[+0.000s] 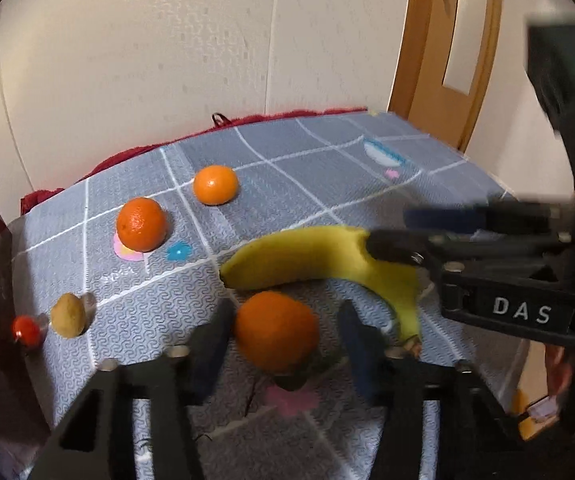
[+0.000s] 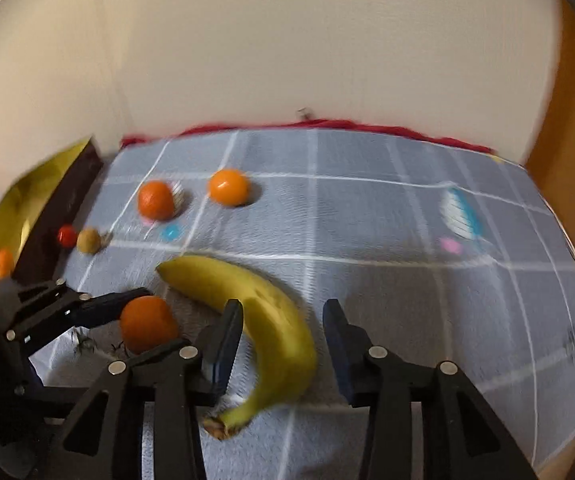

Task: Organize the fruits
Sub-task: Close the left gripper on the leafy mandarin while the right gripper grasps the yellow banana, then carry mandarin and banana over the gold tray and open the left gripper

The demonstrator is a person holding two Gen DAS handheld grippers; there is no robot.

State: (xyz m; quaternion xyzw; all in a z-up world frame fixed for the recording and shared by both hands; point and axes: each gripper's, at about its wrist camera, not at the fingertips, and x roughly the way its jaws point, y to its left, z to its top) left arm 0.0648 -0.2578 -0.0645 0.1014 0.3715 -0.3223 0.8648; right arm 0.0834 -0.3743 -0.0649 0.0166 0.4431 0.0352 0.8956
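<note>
**Both grippers down on the near fruit, neither grip made yet**

Left wrist view: my left gripper (image 1: 285, 344) is spread around the nearest orange (image 1: 275, 330), one finger on each side. I see a gap on both sides, so I judge it straddles the fruit rather than pinches it. The orange sits at the near edge of the bench (image 1: 327, 184), which is covered by a grey-blue checked mat. The banana (image 1: 319, 258) curves just behind it. From the right, my right gripper (image 1: 391, 236) reaches in at the banana's thick part. Farther left lie two more oranges (image 1: 141, 224) (image 1: 215, 185), a small brownish fruit (image 1: 68, 315) and a small red one (image 1: 25, 329). On the right gripper's body I read "DAS" in white letters; nothing else here is legible.

Right wrist view: the right gripper (image 2: 283, 344) stands spread across the banana (image 2: 263, 320), its left finger touching or nearly touching the peel, its right finger apart from it. The left gripper (image 2: 137, 316) brackets the orange (image 2: 148, 323) at the near left. No writing shows.

I judge this the picking stage for both fruits. Next, each gripper needs to press gently inward until its pads bear on the fruit, then lift straight.
</note>
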